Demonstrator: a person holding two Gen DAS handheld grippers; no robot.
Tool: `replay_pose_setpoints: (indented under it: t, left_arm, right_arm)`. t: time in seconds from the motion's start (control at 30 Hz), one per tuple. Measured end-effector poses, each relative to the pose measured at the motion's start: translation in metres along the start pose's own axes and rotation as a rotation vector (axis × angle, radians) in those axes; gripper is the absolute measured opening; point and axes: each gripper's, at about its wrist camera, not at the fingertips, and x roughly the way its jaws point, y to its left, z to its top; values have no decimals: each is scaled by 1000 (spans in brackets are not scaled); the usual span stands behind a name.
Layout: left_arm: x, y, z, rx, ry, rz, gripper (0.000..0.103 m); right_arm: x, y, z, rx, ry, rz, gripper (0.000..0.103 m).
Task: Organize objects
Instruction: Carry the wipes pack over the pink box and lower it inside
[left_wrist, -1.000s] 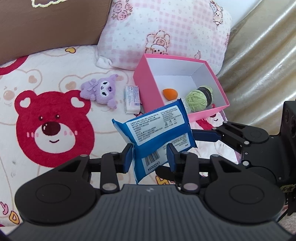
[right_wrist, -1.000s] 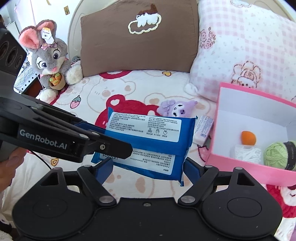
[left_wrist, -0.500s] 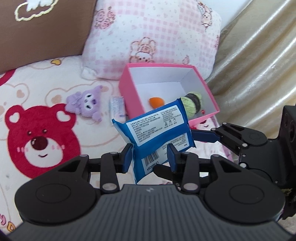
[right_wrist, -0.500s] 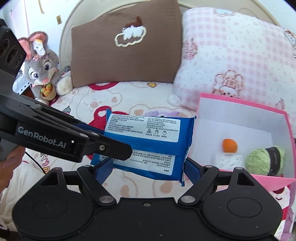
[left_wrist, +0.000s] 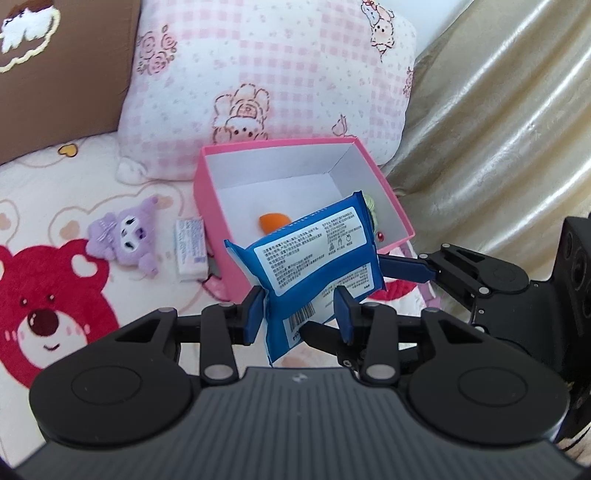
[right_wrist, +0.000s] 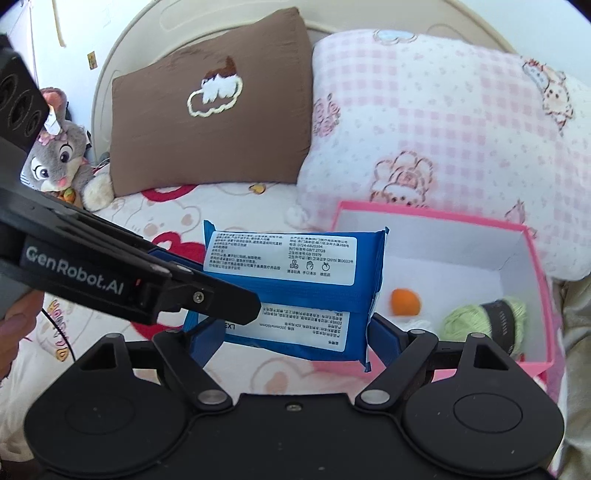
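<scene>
The left gripper (left_wrist: 300, 314) and the right gripper (right_wrist: 290, 330) each have 2 blue fingers pressed against opposite edges of the blue packet (right_wrist: 295, 286), holding it in the air between them. The left gripper reaches in crosswise from the right gripper's left side.

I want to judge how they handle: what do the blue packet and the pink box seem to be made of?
Blue packet: apparently thin glossy plastic film; it creases where it is held and has crimped end seals and a printed white label.
Pink box: likely matte paperboard; thin straight walls, sharp folded corners, white inside.
</scene>
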Motion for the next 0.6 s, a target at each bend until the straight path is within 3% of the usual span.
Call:
replay_pose_setpoints:
  t: [0.37, 0.6]
  left_arm:
    - [44, -33, 30, 10, -33, 9, 38]
    - [71, -50, 52, 23, -70, 32, 38]
  right_arm:
    - [1, -53, 16, -33, -43, -52, 86]
    - [6, -89, 27, -65, -25, -65, 75]
